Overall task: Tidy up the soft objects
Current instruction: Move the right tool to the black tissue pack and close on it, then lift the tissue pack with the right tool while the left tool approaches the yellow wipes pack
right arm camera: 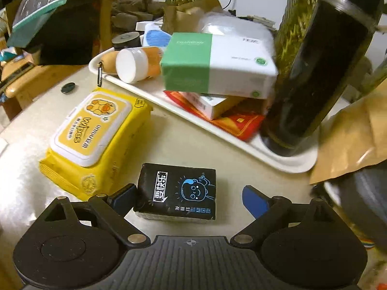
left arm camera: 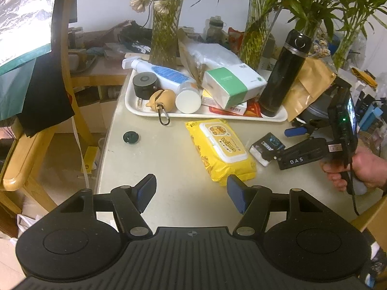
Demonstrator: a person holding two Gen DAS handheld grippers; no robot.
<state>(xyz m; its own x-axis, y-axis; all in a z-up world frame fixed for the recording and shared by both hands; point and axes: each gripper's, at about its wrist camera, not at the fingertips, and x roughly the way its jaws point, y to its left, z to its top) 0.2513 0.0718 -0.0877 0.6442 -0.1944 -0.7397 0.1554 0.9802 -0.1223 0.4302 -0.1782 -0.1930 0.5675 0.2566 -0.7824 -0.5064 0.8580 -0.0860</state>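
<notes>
Right gripper (right arm camera: 189, 199), jaws spread wide, straddling a small black tissue pack (right arm camera: 177, 193) that lies flat on the pale table (right arm camera: 188, 140); the left pad touches or nearly touches the pack's side, while the right pad stands clear of it, so nothing is gripped. Left gripper (left arm camera: 191, 191), jaws parted about halfway and empty, hovers over bare table just short of the yellow wipes pack (left arm camera: 220, 148), which lies just beside the tissue pack on its left. Behind both packs runs the white tray (right arm camera: 290, 163), its near rim close to them. The tray holds a green-and-white tissue box (right arm camera: 217, 65) stacked on a white box and red packets, a tall black flask (right arm camera: 312, 72) standing at its right end, a white-capped bottle (right arm camera: 135, 64) lying on its side, a spray bottle, a black puck-shaped item and a tan pouch with a carabiner (left arm camera: 164, 117). A brown paper bag (right arm camera: 358, 140) crowds the right side. A small dark disc (left arm camera: 130, 137) lies apart on the table, well left of the wipes.
</notes>
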